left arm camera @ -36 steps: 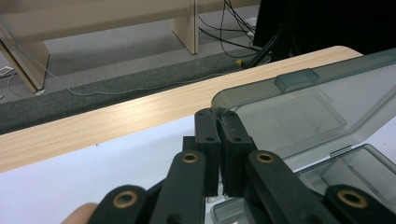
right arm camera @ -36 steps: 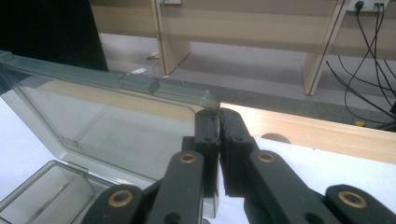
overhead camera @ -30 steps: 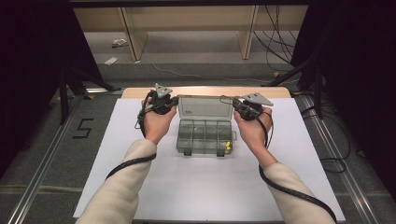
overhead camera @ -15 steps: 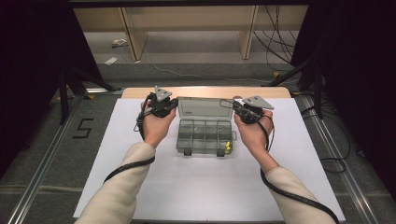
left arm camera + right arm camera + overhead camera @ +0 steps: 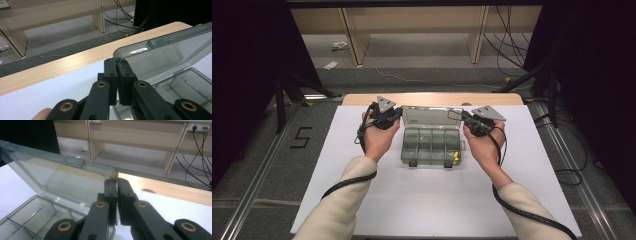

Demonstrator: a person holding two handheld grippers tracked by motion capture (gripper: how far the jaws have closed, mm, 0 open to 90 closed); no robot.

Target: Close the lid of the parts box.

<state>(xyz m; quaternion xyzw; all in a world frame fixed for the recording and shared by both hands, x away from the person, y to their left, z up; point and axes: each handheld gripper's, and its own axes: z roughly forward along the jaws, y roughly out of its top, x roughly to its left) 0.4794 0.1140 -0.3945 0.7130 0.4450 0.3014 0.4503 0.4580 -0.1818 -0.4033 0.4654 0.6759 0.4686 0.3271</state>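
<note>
A clear grey compartment box (image 5: 430, 146) sits mid-table on the white sheet, and its hinged lid (image 5: 432, 117) stands raised at the far side. My left gripper (image 5: 396, 114) is shut on the lid's left corner, and my right gripper (image 5: 464, 118) is shut on its right corner. In the left gripper view the black jaws (image 5: 117, 65) pinch the lid's rounded corner (image 5: 119, 54), with empty compartments (image 5: 186, 83) below. The right gripper view has the jaws (image 5: 117, 184) clamped on the lid's other corner (image 5: 113, 173). A small yellow item (image 5: 456, 157) lies in the front right compartment.
The white sheet (image 5: 432, 200) covers a wooden table whose far edge (image 5: 432, 98) shows behind the box. Beyond it are wooden furniture legs (image 5: 352, 37) and floor cables (image 5: 507, 45). Dark stands rise on both sides. Two latches (image 5: 413, 163) hang on the box's front.
Both hands have drawn slightly toward the person with the lid's corners held, and the lid's top edge sits a little lower. The box base has stayed put.
</note>
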